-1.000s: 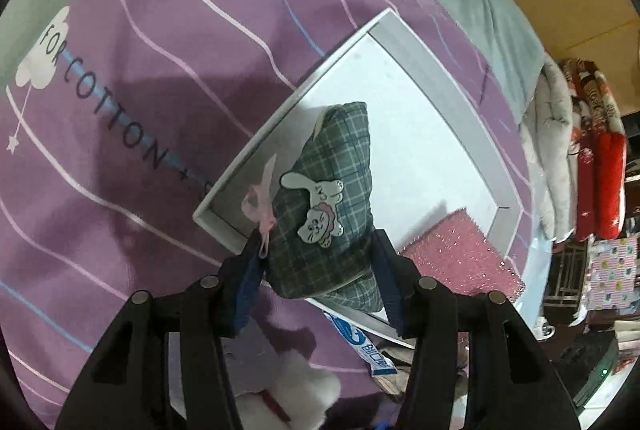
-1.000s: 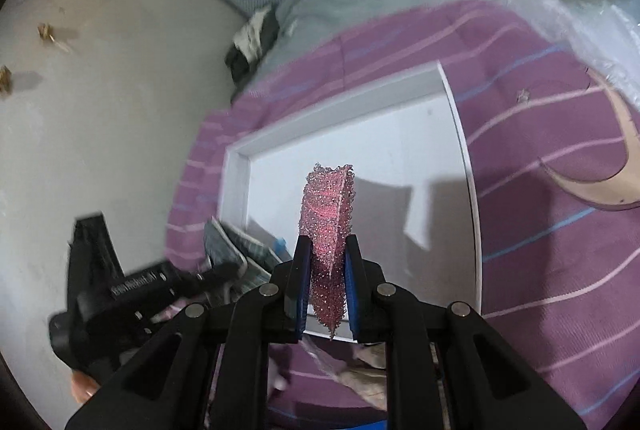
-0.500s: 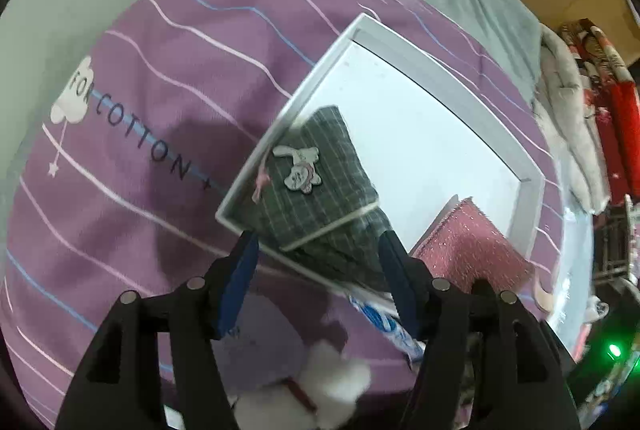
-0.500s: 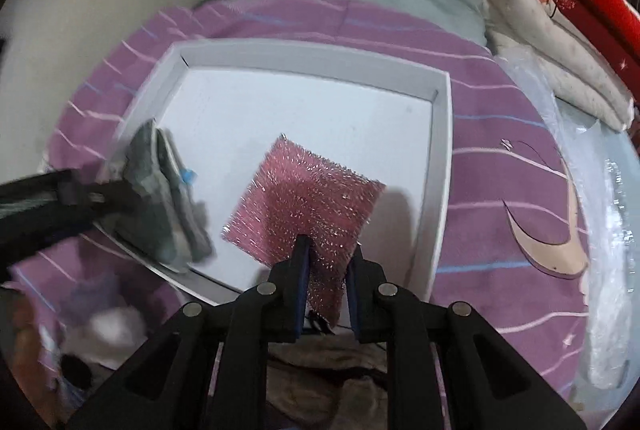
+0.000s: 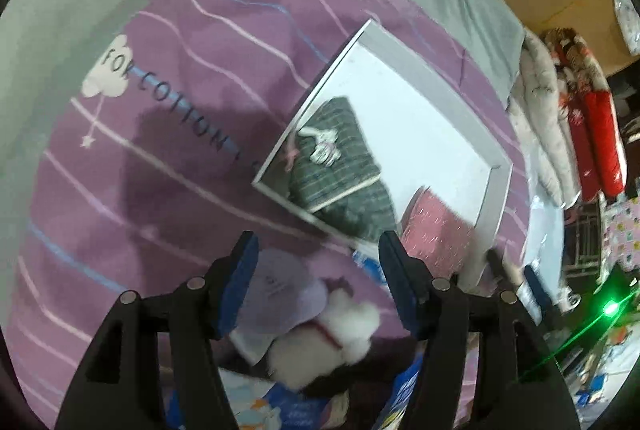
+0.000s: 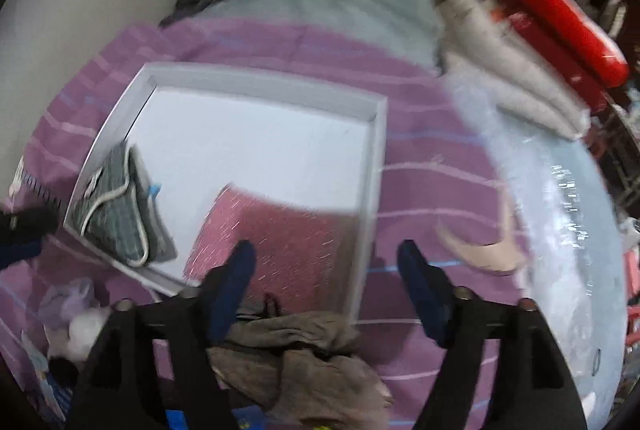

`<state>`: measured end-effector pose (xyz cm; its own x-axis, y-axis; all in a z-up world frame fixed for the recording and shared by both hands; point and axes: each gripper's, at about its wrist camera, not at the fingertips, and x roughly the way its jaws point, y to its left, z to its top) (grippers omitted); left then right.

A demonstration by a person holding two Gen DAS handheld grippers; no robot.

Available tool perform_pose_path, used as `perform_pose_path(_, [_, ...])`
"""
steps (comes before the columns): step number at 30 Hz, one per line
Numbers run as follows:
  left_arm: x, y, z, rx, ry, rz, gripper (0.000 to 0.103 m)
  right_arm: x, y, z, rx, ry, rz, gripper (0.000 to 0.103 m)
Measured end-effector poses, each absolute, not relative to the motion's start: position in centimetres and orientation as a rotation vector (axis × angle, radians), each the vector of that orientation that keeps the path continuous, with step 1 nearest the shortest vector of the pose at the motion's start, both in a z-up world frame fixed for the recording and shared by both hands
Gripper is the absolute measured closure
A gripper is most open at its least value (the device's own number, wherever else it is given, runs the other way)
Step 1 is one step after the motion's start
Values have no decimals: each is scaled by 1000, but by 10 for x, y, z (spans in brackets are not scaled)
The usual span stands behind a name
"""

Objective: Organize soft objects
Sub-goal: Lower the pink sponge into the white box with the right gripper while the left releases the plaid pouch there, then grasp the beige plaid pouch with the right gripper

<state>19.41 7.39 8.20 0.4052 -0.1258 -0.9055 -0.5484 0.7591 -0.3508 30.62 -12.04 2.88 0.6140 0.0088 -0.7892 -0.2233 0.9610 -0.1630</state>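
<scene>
**Both grippers empty above the tray**

Left gripper and right gripper are found spread wide, nothing between the pads. The plaid pouch lies in the white tray, slumped over its near rim; the pink glitter sponge lies flat in the tray's near corner. Both are judged light and yielding, best pinched at an edge or a bunched fold. A white plush toy and a lavender cloth lie outside the tray on the purple bedspread, apparently unsorted. A brown rag lies just below the right gripper, where it could snag the fingers.
</scene>
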Motion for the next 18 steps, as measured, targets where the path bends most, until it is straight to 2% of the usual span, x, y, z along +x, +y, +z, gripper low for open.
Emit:
perform_pose_path(3, [191,69,85,-638,1160,258,39,311,-134,35,-89,915,134,25])
perform_pose_path(4, [190,68,87,-621,1159,245,39,315,-139,32,4,939,158,30])
perform_pose_path(5, [190,66,90,-610,1158,245,39,319,-142,28,82,962,185,52])
perform_pose_path(6, [189,66,93,-598,1151,249,39,325,-145,22,164,988,219,68])
perform_pose_path(7, [188,65,97,-586,1139,255,39,330,-147,14,260,1024,257,89])
perform_pose_path(9, [183,64,106,-555,1093,282,39,334,-146,-2,355,1072,284,92])
perform_pose_path(12, [180,62,116,-523,1049,298,39,340,-131,-21,249,1112,201,93])
perform_pose_path(18, [179,59,122,-498,1020,299,39,338,-124,-23,178,1108,162,96])
